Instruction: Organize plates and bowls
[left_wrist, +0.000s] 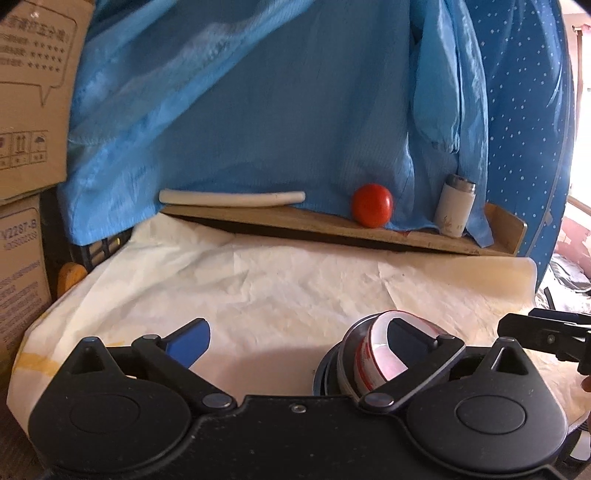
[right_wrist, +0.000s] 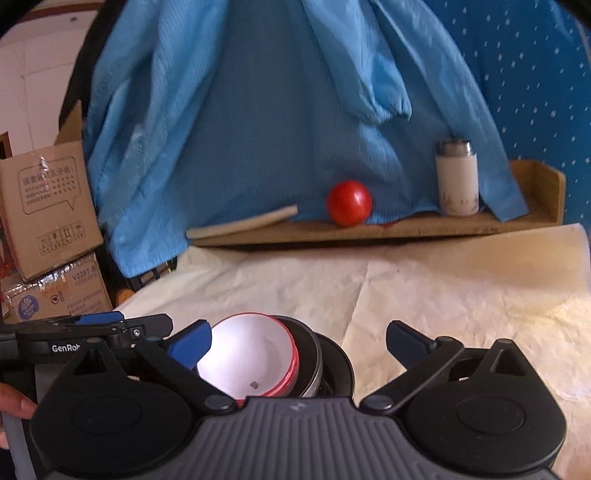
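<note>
In the left wrist view the left gripper (left_wrist: 299, 343) has its fingers (left_wrist: 190, 341) spread wide and empty over the paper-covered tabletop (left_wrist: 277, 280); the stack of bowls (left_wrist: 364, 360) sits tilted just by its right finger, while a red ball (left_wrist: 372, 205), a white bottle (left_wrist: 455, 208) and a white stick (left_wrist: 231, 197) lie on a wooden shelf (left_wrist: 332, 225) under blue cloth (left_wrist: 277, 110), well apart. In the right wrist view the right gripper (right_wrist: 299, 343) is likewise wide open and empty, the white red-rimmed bowl (right_wrist: 251, 360) nested in dark bowls beside its left finger, cardboard boxes (right_wrist: 48, 206) at the far left.
</note>
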